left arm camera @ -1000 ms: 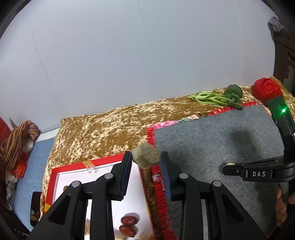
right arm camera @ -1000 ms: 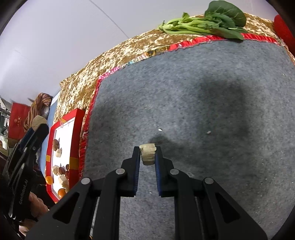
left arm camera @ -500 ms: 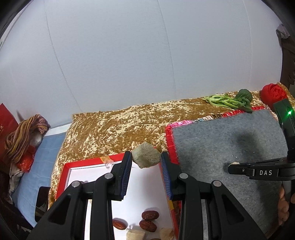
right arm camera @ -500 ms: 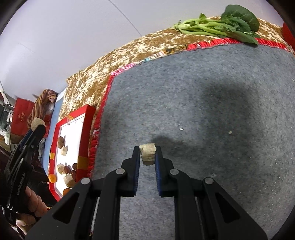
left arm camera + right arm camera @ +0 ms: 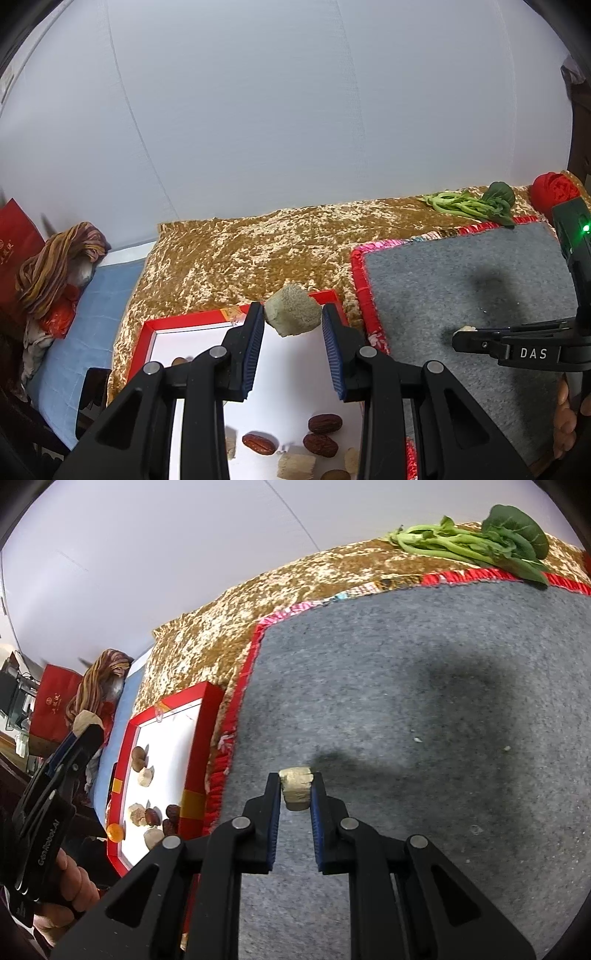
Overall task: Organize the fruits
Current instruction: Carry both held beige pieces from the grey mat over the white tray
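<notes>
Fruit pieces are the matter here: a pale, fuzzy, greenish-tan chunk sits clamped between the blue pads of the left gripper, held in the air above the far end of the red-rimmed white tray. A second, smaller beige chunk, rough and cylindrical, is pinched by the right gripper just over the grey felt mat. In the tray, the right wrist view shows about three red dates, one small orange fruit, one brown round fruit and roughly three more beige chunks, though the cluster is small and hard to count. One bunch of leafy greens lies on the gold cloth beyond the mat.
</notes>
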Demonstrator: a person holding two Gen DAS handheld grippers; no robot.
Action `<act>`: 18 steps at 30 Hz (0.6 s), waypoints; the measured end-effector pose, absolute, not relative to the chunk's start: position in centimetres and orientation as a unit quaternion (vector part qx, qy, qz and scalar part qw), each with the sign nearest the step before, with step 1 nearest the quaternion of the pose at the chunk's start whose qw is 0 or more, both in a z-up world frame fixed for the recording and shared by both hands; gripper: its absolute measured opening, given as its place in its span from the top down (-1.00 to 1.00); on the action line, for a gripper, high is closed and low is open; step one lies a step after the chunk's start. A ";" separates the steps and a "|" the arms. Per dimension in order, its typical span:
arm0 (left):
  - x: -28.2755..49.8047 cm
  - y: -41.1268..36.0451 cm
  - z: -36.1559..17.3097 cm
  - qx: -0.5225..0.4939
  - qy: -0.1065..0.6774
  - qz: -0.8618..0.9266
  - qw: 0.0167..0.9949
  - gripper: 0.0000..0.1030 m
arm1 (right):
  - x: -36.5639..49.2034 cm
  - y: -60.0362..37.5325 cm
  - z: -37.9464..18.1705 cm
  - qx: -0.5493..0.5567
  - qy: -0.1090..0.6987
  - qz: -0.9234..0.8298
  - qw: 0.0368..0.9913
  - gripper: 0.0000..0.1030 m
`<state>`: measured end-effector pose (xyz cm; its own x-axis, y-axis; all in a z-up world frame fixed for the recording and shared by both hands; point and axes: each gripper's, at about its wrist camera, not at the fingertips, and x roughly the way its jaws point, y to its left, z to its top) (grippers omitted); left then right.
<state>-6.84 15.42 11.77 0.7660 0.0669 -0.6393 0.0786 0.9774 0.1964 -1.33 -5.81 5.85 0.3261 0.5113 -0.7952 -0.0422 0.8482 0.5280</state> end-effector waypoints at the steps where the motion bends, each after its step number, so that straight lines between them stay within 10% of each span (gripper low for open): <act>1: -6.8 15.5 11.8 0.106 0.342 -0.003 0.934 0.39 | -1.4 -5.6 5.9 0.212 0.552 0.178 0.787 0.67; 18: -6.9 17.9 11.8 0.096 0.345 0.014 0.933 0.39 | -2.1 -2.5 8.1 0.214 0.506 0.241 0.800 0.67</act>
<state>-6.93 17.85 11.82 0.7612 0.0930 -0.6418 0.0402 0.9810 0.1898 -2.13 -2.47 8.14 0.3723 0.6023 -0.7062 -0.1695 0.7922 0.5863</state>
